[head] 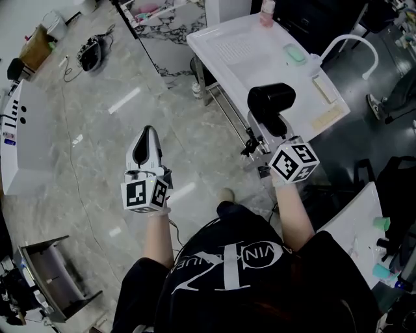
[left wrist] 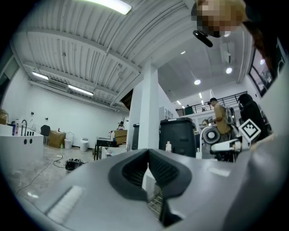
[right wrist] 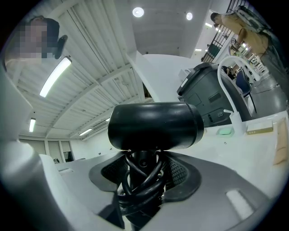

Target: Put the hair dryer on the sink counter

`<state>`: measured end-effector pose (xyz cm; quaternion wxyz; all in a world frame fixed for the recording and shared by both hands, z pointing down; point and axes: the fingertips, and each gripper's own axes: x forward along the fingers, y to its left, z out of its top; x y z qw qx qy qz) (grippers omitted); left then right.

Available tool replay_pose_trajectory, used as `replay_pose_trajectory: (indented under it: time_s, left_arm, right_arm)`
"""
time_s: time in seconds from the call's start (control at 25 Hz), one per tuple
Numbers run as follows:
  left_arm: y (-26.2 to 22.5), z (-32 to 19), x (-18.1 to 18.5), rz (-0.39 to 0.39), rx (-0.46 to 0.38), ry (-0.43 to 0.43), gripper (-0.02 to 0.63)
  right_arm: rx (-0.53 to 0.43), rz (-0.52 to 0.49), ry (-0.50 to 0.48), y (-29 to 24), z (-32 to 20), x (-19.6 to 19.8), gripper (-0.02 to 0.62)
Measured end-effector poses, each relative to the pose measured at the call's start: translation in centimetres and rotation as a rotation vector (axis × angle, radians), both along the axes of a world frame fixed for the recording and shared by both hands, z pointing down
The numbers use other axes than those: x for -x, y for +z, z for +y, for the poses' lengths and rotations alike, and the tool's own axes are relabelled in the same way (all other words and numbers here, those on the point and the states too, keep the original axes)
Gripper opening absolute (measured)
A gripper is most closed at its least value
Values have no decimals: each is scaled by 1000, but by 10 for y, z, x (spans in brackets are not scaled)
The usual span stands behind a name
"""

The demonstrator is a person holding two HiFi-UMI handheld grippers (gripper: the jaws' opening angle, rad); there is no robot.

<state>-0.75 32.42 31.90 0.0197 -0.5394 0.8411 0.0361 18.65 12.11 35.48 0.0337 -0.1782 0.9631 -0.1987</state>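
Note:
The black hair dryer (head: pixel 272 102) is held upright, and my right gripper (head: pixel 279 132) is shut on its handle, which has the black cord wound around it. In the right gripper view the hair dryer's barrel (right wrist: pixel 155 125) lies crosswise just above my right gripper (right wrist: pixel 143 168). The white sink counter (head: pixel 250 49) with its curved white faucet (head: pixel 354 42) stands just beyond the dryer; the sink counter (right wrist: pixel 235 151) also fills the right side there. My left gripper (head: pixel 148 133) hangs over the marble floor, shut and holding nothing; in its own view the left gripper (left wrist: pixel 147 154) shows pads meeting at the tips.
On the counter lie a green soap dish (head: pixel 294 53), a pink bottle (head: pixel 266 12) and a beige strip (head: pixel 328 118). A dark device with a cable (head: pixel 90 53) lies on the floor far left. A white unit (head: pixel 26 140) stands at left, another white table (head: pixel 356 224) at lower right.

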Motion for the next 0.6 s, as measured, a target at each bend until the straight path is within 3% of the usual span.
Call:
replay_pose_trajectory:
  time_s: [0.28, 0.6]
  left_arm:
    - [10, -27, 28, 20, -1, -21, 0]
    - [8, -77, 81, 22, -18, 22, 0]
  right_arm:
    - [1, 20, -34, 3, -25, 36, 233]
    - [-14, 13, -26, -10, -60, 82, 233]
